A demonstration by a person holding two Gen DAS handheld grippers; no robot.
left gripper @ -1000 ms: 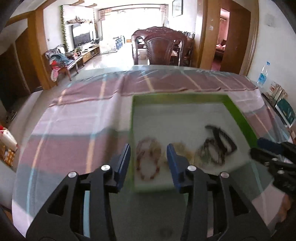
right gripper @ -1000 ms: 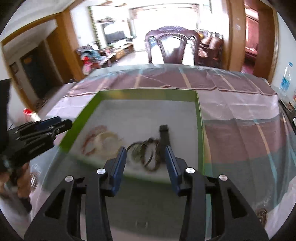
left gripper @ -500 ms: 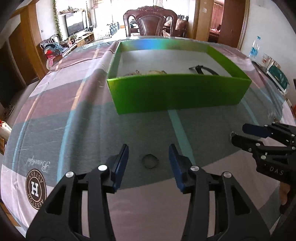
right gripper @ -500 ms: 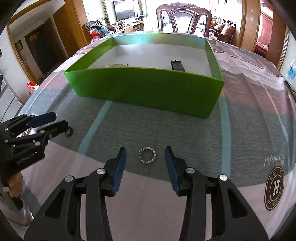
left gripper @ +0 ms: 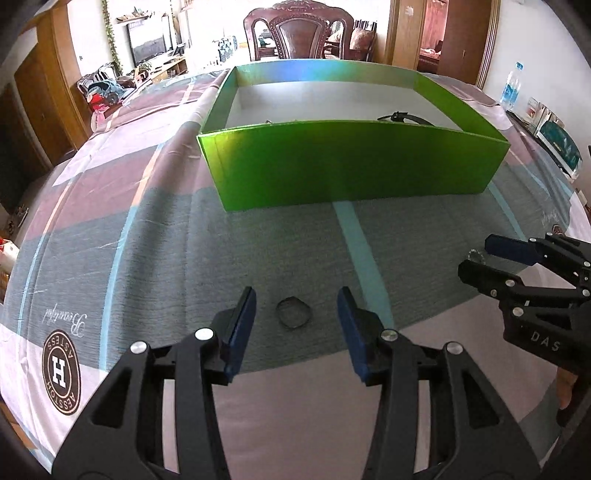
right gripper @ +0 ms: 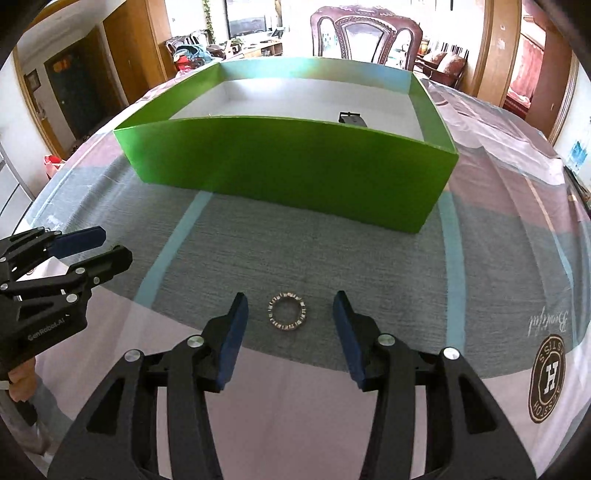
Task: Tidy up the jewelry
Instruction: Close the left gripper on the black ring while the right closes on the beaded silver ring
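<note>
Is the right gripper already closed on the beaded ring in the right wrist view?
No, the right gripper is open, and the beaded ring lies on the tablecloth between its fingers, touching neither.

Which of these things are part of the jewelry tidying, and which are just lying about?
Part of the job:
- dark ring, between the open left tongs
- beaded ring, between the open right tongs
- green box
- black strap inside it

Just lying about:
- water bottle
- wooden chair
</note>
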